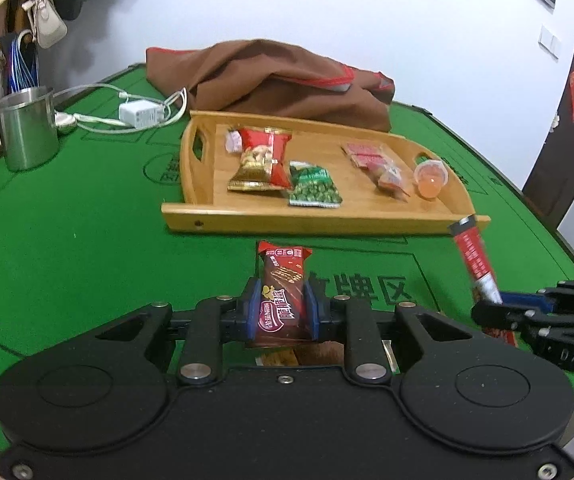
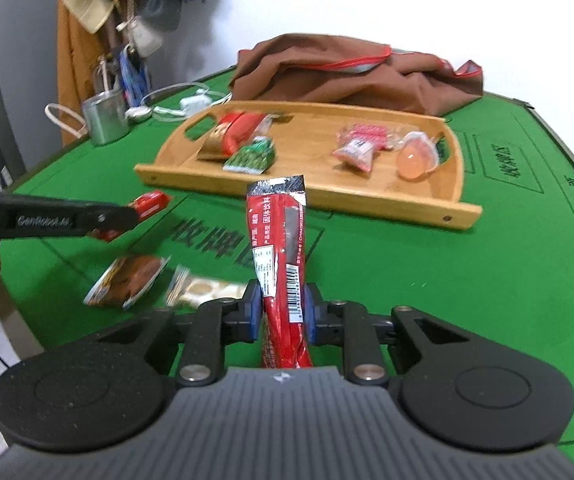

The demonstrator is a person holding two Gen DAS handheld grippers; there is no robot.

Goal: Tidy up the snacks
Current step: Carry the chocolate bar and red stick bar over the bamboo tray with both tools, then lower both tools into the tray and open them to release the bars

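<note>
- The left gripper [image 1: 281, 312], black with blue pads, pinches a brown-and-red chocolate wafer bar in a glossy wrapper [image 1: 283, 292] across its middle, the bar standing out ahead of the jaws above the green felt game table [image 1: 87, 240].
- The right gripper [image 2: 281, 312] has its jaws pressed onto a long red stick sachet with a silver crimped end [image 2: 281, 248], which rises slantwise from the pads; in the left wrist view the same sachet tilts toward the near right corner of the tray.
- Beyond both packets lies the shallow bamboo tray with cut-out handles [image 1: 311, 220], already carrying a red-and-gold nut packet [image 1: 261, 160], a green pea packet [image 1: 314, 186], a clear pack of red-and-white sweets [image 1: 377, 164] and an orange jelly cup [image 1: 431, 178].
- Two more packets, a brown-and-white snack pouch [image 2: 131, 280] and a clear pack of pale biscuits [image 2: 207, 290], lie on the felt near the right gripper, not yet gathered.
- The step in hand appears to be the carry: both snacks gripped, neither yet over the tray.
- The next move likely calls for bringing each packet forward over the tray's near wall and releasing it on bare wood between the items there, without crossing the two grippers.
</note>
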